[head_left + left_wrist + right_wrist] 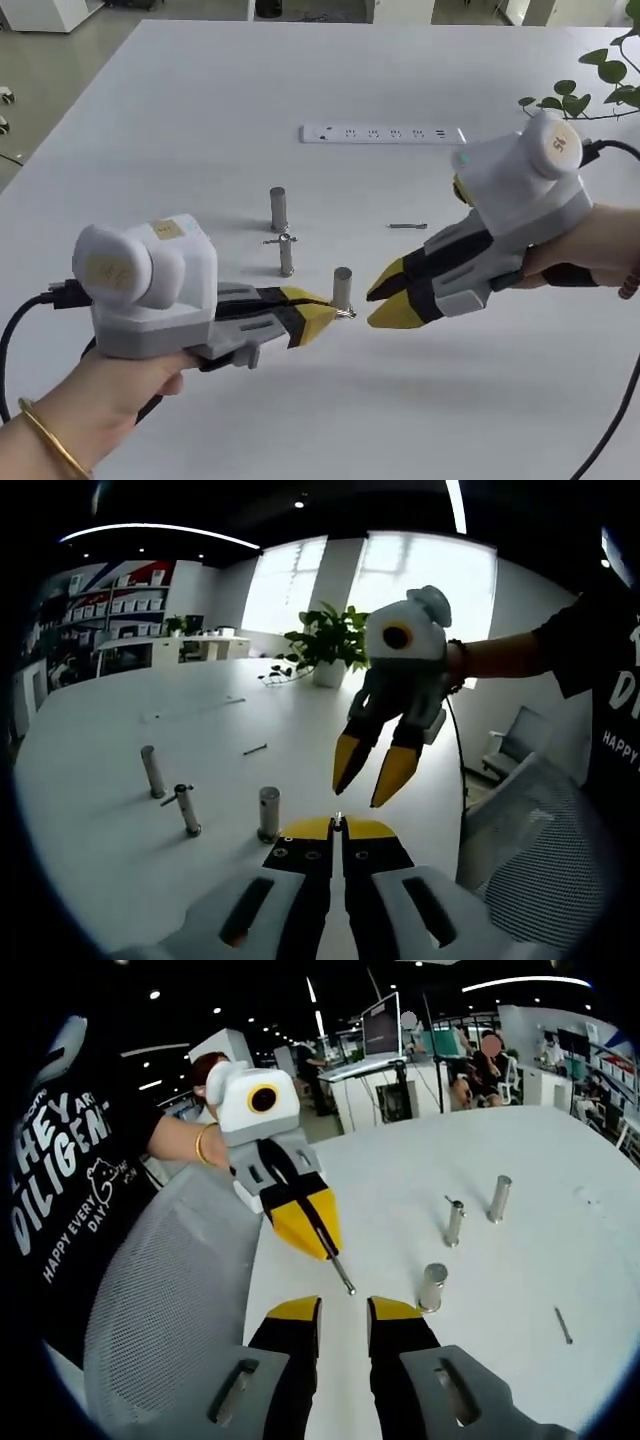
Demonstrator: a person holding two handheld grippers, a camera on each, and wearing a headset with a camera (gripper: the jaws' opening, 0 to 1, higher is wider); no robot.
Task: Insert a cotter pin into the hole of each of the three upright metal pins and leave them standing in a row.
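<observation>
Three upright metal pins stand in a row on the white table: the far pin (278, 208), the middle pin (286, 253) with a cotter pin through its top, and the near pin (342, 288). My left gripper (335, 312) is shut on a thin cotter pin (340, 1270), its tip close beside the near pin (432, 1285). My right gripper (378, 305) hangs open just right of that pin, facing the left gripper (338, 825). A loose cotter pin (407, 226) lies flat on the table behind, to the right.
A white power strip (383, 133) lies across the far middle of the table. Plant leaves (600, 85) reach in at the far right edge. A grey mesh chair (170, 1300) stands by the table's near side.
</observation>
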